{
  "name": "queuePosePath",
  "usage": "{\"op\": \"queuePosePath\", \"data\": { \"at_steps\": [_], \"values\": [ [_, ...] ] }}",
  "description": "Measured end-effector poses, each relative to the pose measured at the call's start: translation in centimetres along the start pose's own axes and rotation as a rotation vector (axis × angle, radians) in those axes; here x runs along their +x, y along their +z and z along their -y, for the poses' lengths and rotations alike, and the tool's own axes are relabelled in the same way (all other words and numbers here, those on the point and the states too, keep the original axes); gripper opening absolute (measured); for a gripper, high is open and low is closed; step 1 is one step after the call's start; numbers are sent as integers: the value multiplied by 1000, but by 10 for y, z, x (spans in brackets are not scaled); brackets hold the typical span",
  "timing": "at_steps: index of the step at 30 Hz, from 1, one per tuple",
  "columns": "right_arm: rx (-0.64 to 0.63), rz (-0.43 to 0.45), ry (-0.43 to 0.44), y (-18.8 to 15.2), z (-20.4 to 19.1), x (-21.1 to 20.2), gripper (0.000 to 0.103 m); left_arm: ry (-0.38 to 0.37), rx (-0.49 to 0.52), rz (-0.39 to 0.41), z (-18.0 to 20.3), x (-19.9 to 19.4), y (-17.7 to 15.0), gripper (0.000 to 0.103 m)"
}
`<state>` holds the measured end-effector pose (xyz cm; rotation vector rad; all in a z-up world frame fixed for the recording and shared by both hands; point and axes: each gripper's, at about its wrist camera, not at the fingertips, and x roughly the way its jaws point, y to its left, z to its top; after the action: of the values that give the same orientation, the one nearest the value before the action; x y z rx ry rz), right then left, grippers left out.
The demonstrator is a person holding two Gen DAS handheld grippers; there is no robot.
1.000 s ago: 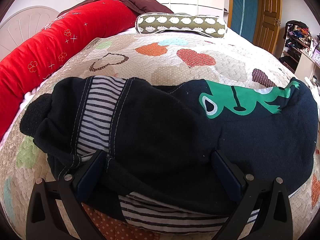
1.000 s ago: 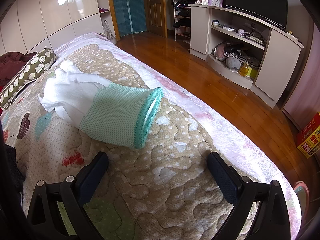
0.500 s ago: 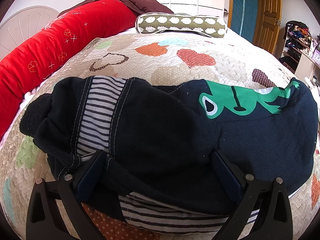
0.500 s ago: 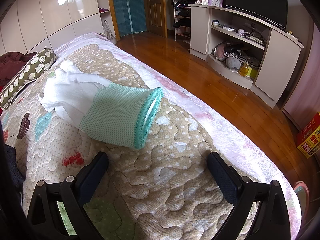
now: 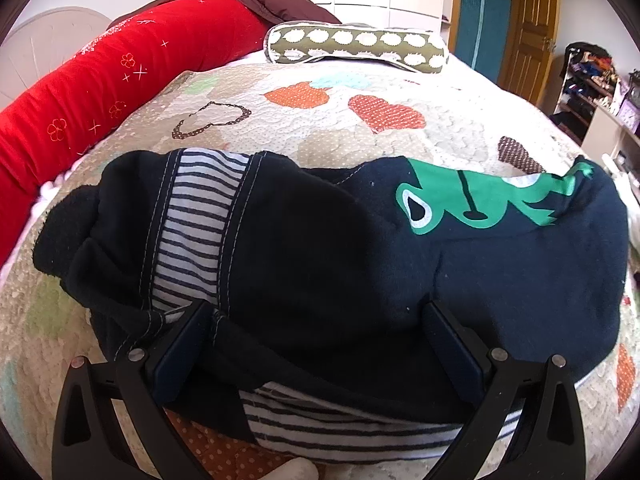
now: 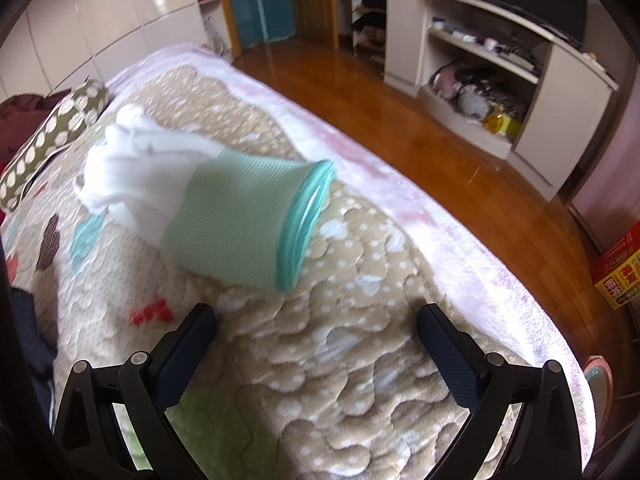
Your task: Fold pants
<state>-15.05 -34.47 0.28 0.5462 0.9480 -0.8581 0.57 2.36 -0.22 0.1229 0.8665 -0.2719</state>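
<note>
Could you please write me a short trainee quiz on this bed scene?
1. True or false: the left hand-held gripper is open over the dark pants.
2. What green figure is printed on the pants?
3. The mesh bag ahead of the right hand-held gripper is: A) held, B) lying apart on the quilt, C) on the floor.

Key: 1 true; 2 a frog; 3 B.

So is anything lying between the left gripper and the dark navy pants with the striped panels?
Nothing visible does. The left gripper is open, its fingers straddling the near edge of the dark navy pants with striped panels and a green print. The pants lie bunched on the quilted heart-pattern bedspread, with nothing on top.
</note>
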Motion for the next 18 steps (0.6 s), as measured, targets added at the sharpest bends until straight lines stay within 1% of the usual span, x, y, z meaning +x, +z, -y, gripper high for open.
{"op": "queuePosePath", "data": {
  "at_steps": [2, 3, 4, 5, 6, 7, 9, 12, 13, 15, 17, 18],
  "values": [
    [-40, -33, 27, -4, -1, -10, 102, -22, -8, 7, -2, -1, 0, 103],
    [-53, -37, 46, -13, -1, -22, 98, -34, -14, 11, -4, -2, 0, 103],
    [-58, -21, 64, -21, -2, -34, 95, -48, -21, 16, -6, -3, 0, 103],
    [-64, 2, 80, -30, -2, -46, 94, -64, -30, 23, -8, -4, -1, 103],
    [-76, 49, 98, -43, -2, -64, 94, -76, -38, 29, -9, -5, -1, 103],
    [-87, 100, 99, -56, -3, -82, 94, -92, -50, 39, -12, -7, -2, 103],
    [-88, 165, 106, -80, -3, -109, 94, -119, -75, 60, -18, -13, -3, 103],
    [-45, 187, 131, -105, -5, -127, 94, -141, -114, 76, -25, -23, -3, 103],
    [-29, 190, 141, -109, -8, -131, 94, -136, -115, 84, -26, -28, -3, 103],
    [-1, 205, 160, -113, -17, -141, 94, -103, -114, 133, -30, -47, -2, 103],
    [9, 255, 175, -117, -31, -153, 94, -79, -124, 198, -37, -68, -2, 103],
    [1, 300, 182, -120, -41, -162, 94, -62, -131, 242, -41, -82, -3, 103]
  ]
}}
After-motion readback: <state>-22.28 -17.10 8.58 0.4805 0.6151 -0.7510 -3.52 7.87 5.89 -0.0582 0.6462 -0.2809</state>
